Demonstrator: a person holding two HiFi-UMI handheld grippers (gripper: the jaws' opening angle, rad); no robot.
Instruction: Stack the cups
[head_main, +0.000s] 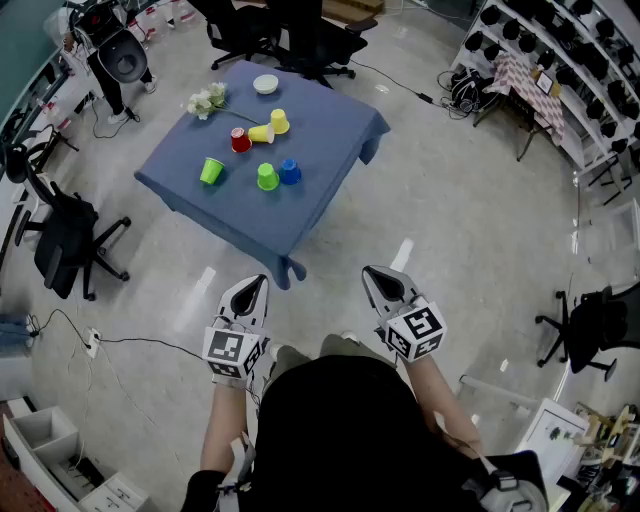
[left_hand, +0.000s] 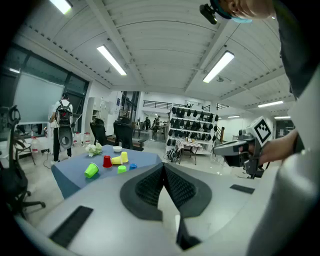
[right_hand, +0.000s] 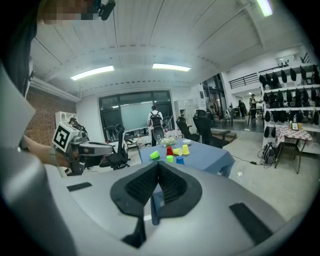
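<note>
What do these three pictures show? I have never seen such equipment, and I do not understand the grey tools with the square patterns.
There is no robot here. A person holds a hand tool with two jaws in each hand: the left gripper and the right gripper. The patterned cubes are part of these tools.

The head view comes from a camera on the person's head, looking down. The other two come from cameras riding on each gripper, looking along its jaws. Both grippers are shut and hold nothing.

Some way ahead stands a table with a blue cloth. On it are a green cup, a second green cup, a blue cup, a red cup, a yellow cup, and a second yellow cup lying on its side. There are also a white bowl and white flowers. No cups are stacked yet.
</note>
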